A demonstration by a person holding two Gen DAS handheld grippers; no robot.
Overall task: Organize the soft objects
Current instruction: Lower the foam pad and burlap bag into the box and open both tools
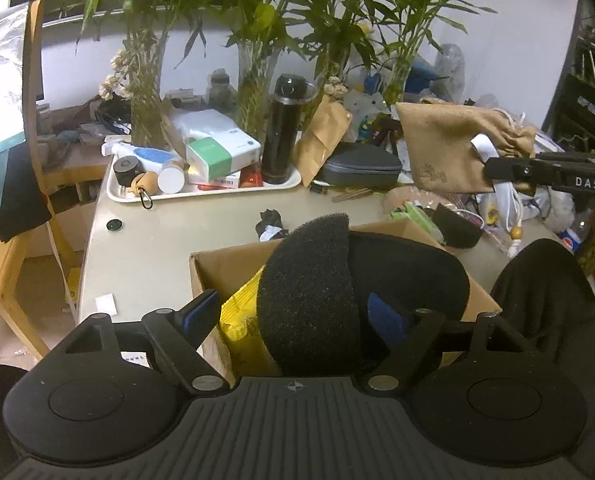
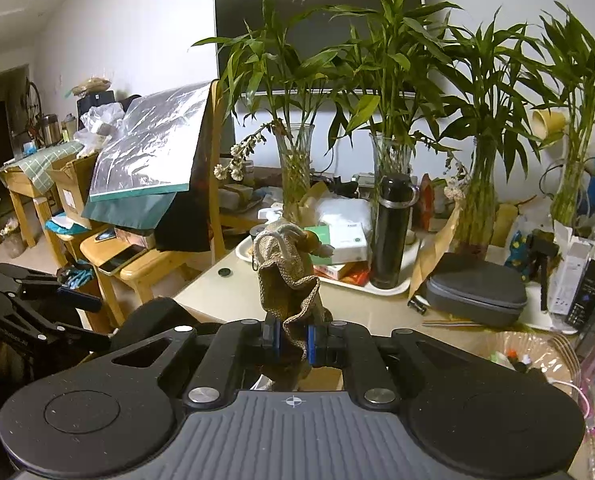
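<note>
Tongs on the left [image 1: 293,316] stand released, their blue pads well apart on either side of a black foam pad [image 1: 313,292] that rests in the open cardboard box [image 1: 217,268] directly below and ahead of them; the left-hand pad shows clear of the foam, while on the right I cannot tell whether the pad brushes it. The foam stands on edge, its long axis running away from the tongs and slightly upward, rounded end pointing toward the far rim of the box, and it leans against a yellow packet [image 1: 237,312] just to its left. Tongs on the right [image 2: 293,338] are clenched on a tan drawstring pouch [image 2: 287,280], pinching it near the gathered neck, with the pouch raised clear of the worktop [image 2: 217,288]; from the left wrist camera the pouch [image 1: 449,148] stretches sideways, body pointing left of its tongs and cords trailing down beside them, beyond and to the right of the box. By my reading the foam is placed and the pouch is likely next for the box. Further out past both tongs, loose soft things remain on the worktop: a small dark crumpled item [image 1: 271,224] just beyond the box and a jumble of bags and cords to the right, so the sorting looks partway done.
</note>
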